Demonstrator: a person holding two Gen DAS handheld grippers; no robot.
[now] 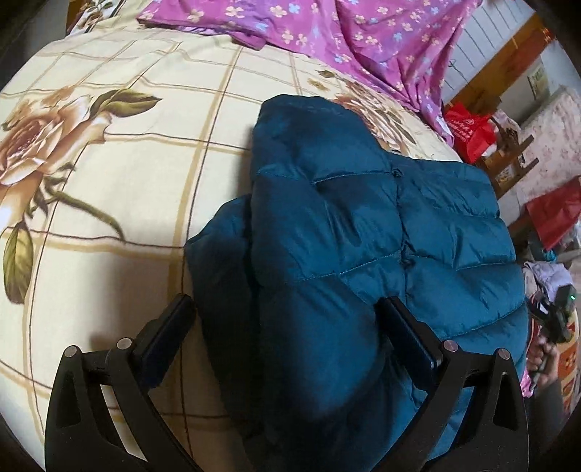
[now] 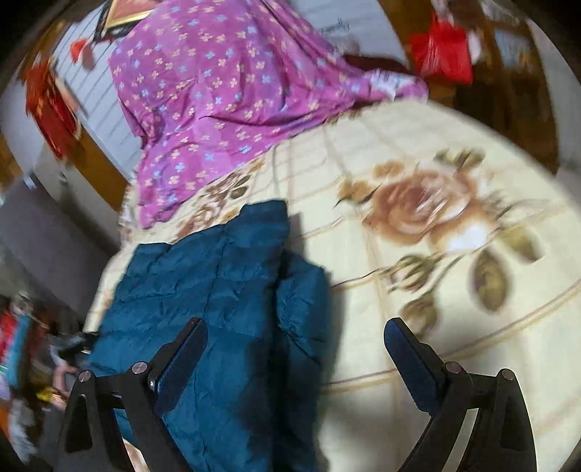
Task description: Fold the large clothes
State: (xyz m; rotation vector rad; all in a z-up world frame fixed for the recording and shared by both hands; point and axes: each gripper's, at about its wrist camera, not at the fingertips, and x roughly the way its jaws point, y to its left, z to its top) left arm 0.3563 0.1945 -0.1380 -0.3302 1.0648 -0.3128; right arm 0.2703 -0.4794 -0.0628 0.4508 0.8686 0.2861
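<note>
Seemingly, the teal puffer jacket (image 1: 363, 232) is already folded compactly on the bed (image 1: 127, 163), with both tongs (image 1: 287, 334) (image 2: 294, 352) spread wide, nothing gripped.

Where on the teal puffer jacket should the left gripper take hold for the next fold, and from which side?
Probably the loose folded flap along the teal puffer jacket, coming from the bare bedspread side. That edge overhangs and looks thinner than the padded body. The left gripper is open and straddles it.

A cream rose-print bed (image 1: 138, 188) carries a folded teal puffer jacket (image 1: 363, 232) and purple floral sheet (image 1: 326, 29).
</note>
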